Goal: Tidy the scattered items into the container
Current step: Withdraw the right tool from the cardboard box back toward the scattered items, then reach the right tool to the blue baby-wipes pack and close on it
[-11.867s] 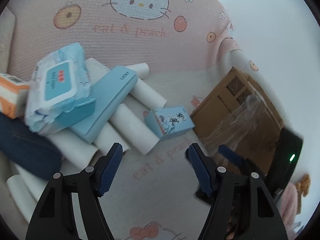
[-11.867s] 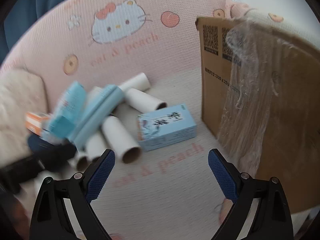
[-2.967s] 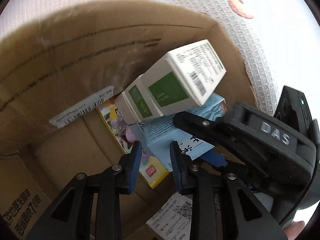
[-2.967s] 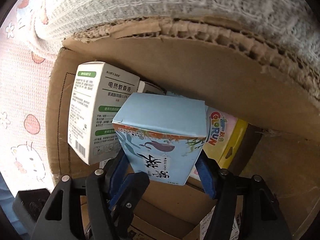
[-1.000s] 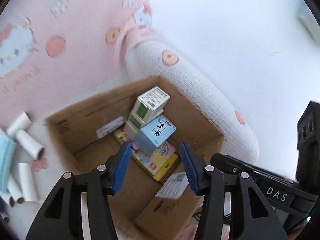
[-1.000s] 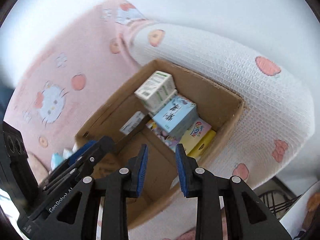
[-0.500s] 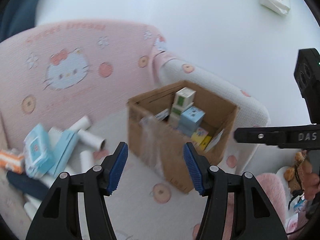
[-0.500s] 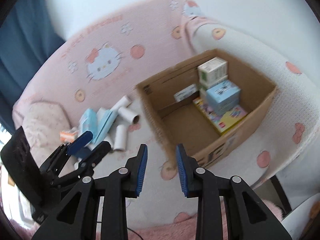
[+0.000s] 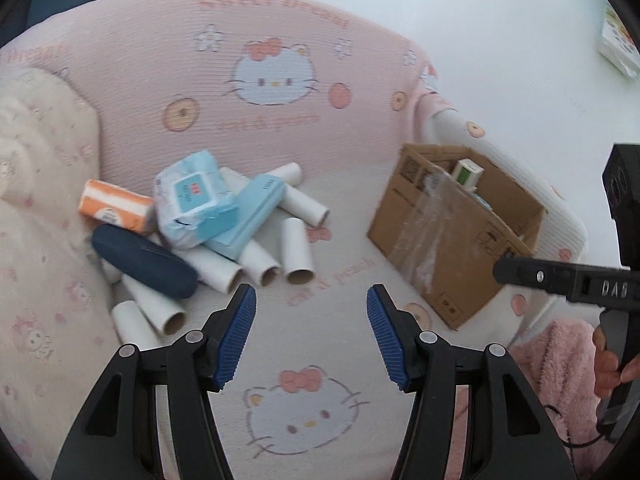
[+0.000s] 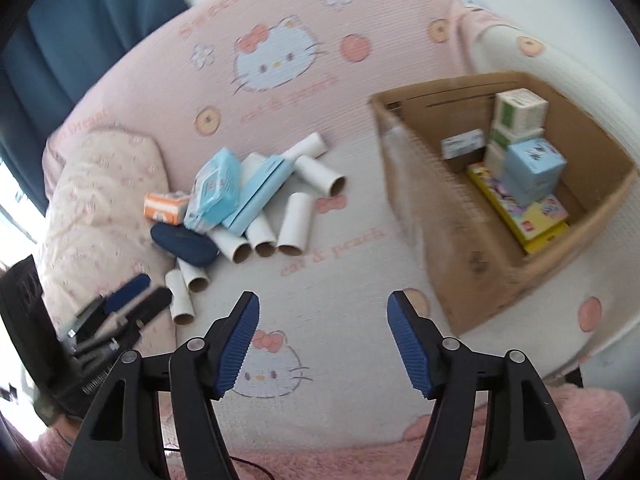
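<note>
The cardboard box (image 10: 472, 216) holds stacked cartons (image 10: 524, 152) (one blue).

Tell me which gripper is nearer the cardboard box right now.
Right. The right gripper hangs just in front of the cardboard box, its jaws opening on nothing. The left gripper, open and empty, sits farther off, on the side of the scattered pile.

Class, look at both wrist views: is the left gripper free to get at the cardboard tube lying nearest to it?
Probably yes. The left gripper is open and empty, and only bare sofa cover lies between it and the nearest cardboard tube, which rests at the pile's edge with nothing on top.
</note>
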`<act>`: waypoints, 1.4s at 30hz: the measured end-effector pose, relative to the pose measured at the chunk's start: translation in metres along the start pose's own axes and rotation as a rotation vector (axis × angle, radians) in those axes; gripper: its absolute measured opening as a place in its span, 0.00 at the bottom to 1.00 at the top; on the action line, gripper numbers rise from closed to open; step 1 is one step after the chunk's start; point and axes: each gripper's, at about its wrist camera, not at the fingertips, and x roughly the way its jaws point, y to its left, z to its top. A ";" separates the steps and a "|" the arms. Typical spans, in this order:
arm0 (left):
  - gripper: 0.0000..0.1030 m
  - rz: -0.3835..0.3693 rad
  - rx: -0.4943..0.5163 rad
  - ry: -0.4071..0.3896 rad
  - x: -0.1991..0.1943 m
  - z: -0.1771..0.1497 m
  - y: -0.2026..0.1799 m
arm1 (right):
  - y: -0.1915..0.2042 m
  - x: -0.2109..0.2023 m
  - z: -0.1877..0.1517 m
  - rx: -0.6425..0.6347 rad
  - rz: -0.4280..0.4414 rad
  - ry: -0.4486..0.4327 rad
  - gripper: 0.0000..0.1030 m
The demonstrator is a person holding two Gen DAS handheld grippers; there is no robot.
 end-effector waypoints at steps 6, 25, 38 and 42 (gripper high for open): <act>0.60 -0.019 -0.206 0.017 0.023 0.007 0.054 | 0.049 0.030 0.000 -0.183 -0.010 -0.005 0.68; 0.60 0.020 -0.528 -0.024 0.113 0.038 0.159 | 0.080 0.148 0.082 -0.056 0.205 -0.075 0.68; 0.44 0.002 -0.624 0.044 0.158 0.035 0.189 | 0.096 0.240 0.112 0.088 0.341 0.041 0.38; 0.38 -0.024 -0.656 0.044 0.166 0.036 0.190 | 0.098 0.257 0.112 0.090 0.315 0.048 0.18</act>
